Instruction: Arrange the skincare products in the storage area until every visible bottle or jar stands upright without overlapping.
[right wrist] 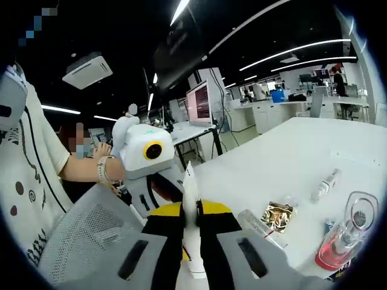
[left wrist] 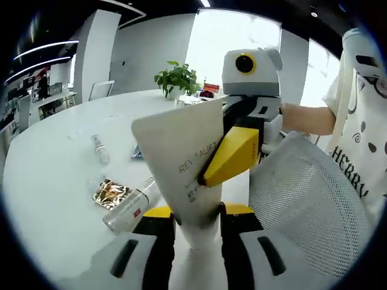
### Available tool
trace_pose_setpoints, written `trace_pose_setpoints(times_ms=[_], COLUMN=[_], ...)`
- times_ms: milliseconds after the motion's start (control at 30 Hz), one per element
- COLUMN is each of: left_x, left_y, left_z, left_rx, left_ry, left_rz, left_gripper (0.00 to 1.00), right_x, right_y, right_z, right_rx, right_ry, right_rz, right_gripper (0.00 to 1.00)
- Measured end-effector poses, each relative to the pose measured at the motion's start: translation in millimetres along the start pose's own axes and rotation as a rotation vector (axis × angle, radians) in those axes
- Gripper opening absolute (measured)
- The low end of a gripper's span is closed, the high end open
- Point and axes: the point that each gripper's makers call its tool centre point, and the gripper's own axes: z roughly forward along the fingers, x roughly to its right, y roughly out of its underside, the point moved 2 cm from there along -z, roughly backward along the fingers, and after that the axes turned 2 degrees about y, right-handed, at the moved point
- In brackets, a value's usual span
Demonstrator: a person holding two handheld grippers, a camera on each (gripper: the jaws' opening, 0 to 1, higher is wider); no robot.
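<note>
In the left gripper view we see our left gripper (left wrist: 196, 226) clenched on the lower end of a white tube (left wrist: 181, 163), which stands up between its jaws above the white worktop (left wrist: 54, 169); the right gripper (left wrist: 233, 158) comes in from the right and pinches the tube's edge with a yellow finger on its face. In the right gripper view the tube (right wrist: 191, 208) appears edge-on, grasped between the right gripper (right wrist: 192, 226), with the left gripper (right wrist: 158, 187) just behind it, touching the tube.

On the worktop lies a clear bottle (left wrist: 132, 203) on its side, just beside a gold foil packet (left wrist: 110, 193); a small bottle (left wrist: 100, 148) lies further off. A pink bottle (right wrist: 344, 235) stands upright at the worktop's near edge in the right gripper view. A potted plant (left wrist: 176, 78) stands at the far side; a mesh chair back (left wrist: 311, 199) sits between us and the worktop.
</note>
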Motion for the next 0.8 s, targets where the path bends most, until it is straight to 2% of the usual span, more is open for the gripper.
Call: trace_pose_setpoints(times_ms=[133, 200, 333, 500, 567, 800], left_x=[3.6, 3.6, 4.5, -0.7, -3.6, -5.5], left_y=[-1.3, -2.5, -6.3, -8.6, -9.6, -11.3], left_z=[3.6, 5.8, 11.0, 14.7, 15.7, 19.1], left_rx=[-0.001, -0.015, -0.022, -0.018, -0.016, -0.012], left_ry=[0.005, -0.019, -0.042, -0.059, -0.068, -0.09], left_rz=[0.021, 0.043, 0.071, 0.08, 0.086, 0.077], left_gripper=[0.23, 0.23, 0.22, 0.22, 0.22, 0.21], right_x=[-0.3, 2.0, 3.5, 5.6, 7.0, 7.3], right_y=[1.8, 3.1, 4.5, 4.1, 4.8, 4.4], right_z=[-5.4, -7.8, -12.1, -15.5, -16.3, -15.5], right_rx=[-0.052, -0.085, -0.17, -0.295, -0.342, -0.483], right_ry=[0.003, 0.006, 0.001, 0.001, 0.0, -0.035], right_rz=[-0.041, -0.05, -0.117, -0.24, -0.256, -0.397], right_gripper=[0.09, 0.09, 0.1, 0.1, 0.1, 0.11])
